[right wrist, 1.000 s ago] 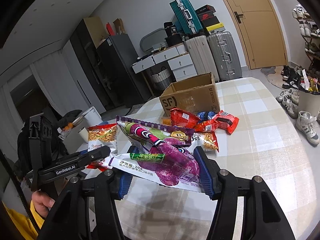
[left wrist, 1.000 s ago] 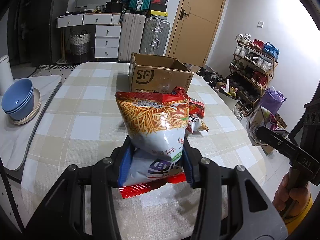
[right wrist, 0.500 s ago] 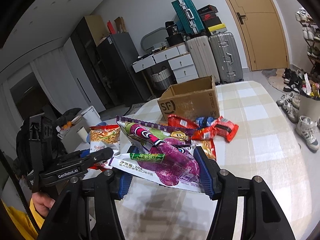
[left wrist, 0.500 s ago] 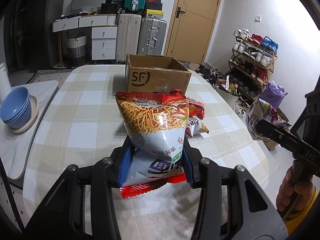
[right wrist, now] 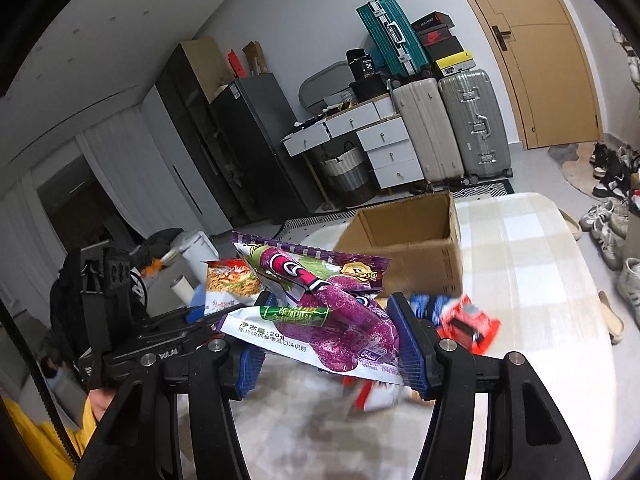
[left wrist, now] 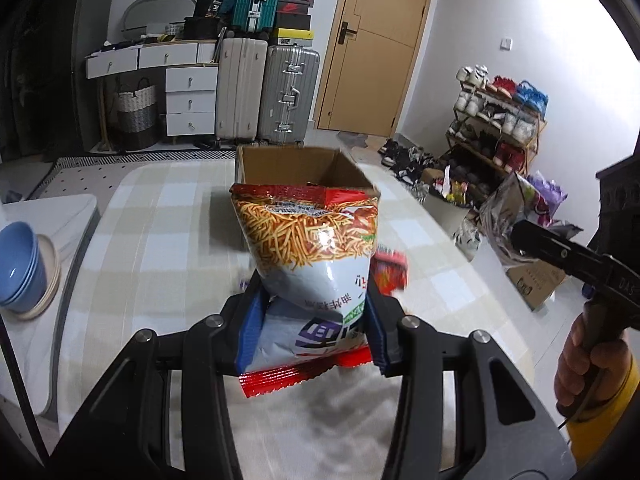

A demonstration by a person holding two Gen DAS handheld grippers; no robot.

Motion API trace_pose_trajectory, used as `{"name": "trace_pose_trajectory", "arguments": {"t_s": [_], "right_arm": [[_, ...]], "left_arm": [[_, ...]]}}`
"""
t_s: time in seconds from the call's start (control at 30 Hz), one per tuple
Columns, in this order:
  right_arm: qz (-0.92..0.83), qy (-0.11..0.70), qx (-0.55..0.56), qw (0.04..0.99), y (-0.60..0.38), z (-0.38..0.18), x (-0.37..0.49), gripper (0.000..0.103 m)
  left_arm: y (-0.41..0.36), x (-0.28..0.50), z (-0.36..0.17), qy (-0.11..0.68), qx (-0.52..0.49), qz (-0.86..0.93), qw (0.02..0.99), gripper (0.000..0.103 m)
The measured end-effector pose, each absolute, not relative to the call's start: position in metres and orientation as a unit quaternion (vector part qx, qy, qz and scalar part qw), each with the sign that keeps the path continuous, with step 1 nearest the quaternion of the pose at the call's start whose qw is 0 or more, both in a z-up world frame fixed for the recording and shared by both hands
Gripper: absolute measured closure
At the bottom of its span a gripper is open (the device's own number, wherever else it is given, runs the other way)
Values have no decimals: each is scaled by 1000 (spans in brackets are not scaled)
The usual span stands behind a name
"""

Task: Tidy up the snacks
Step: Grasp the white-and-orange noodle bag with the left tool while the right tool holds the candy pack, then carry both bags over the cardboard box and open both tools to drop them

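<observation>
The task looks barely begun. The left gripper [left wrist: 310, 322] pinches an orange noodle-snack bag [left wrist: 308, 236] above the worktop [left wrist: 160, 232], and the right gripper [right wrist: 330, 330] pinches a purple snack bag [right wrist: 332, 312]. Both bags hang short of the cardboard box [right wrist: 420, 248] near the worktop's far edge, whose visible inside looks bare. Several red packets [right wrist: 468, 322] lie loose in front of the box, not yet packed.

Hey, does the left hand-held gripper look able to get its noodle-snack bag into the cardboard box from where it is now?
Probably yes. The left hand-held gripper is shut on the noodle-snack bag, the cardboard box straight ahead stands open on top, and nothing shows between them. The right hand-held gripper with its purple snack bag stays off to the side.
</observation>
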State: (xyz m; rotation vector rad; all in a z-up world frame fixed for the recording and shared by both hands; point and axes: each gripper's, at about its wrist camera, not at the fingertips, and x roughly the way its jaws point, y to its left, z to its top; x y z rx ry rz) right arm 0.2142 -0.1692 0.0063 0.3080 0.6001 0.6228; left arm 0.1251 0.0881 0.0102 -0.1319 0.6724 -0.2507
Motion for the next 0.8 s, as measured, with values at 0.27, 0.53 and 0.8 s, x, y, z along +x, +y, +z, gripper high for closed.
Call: {"name": "trace_pose_trajectory", "arguments": {"t_s": [0.27,0.53,0.8], "right_arm": [[314,296,127,893,-151,46,290,45],[293,319,123,893,-133,44,375,45],[268,379,123,877,-120,4,446,45]], "left_arm": [[86,227,55,332,-72,-111,934,62],[79,340,74,373,-80,-113,917,62],[63,439,50,413,-80,-92,903,62]]}}
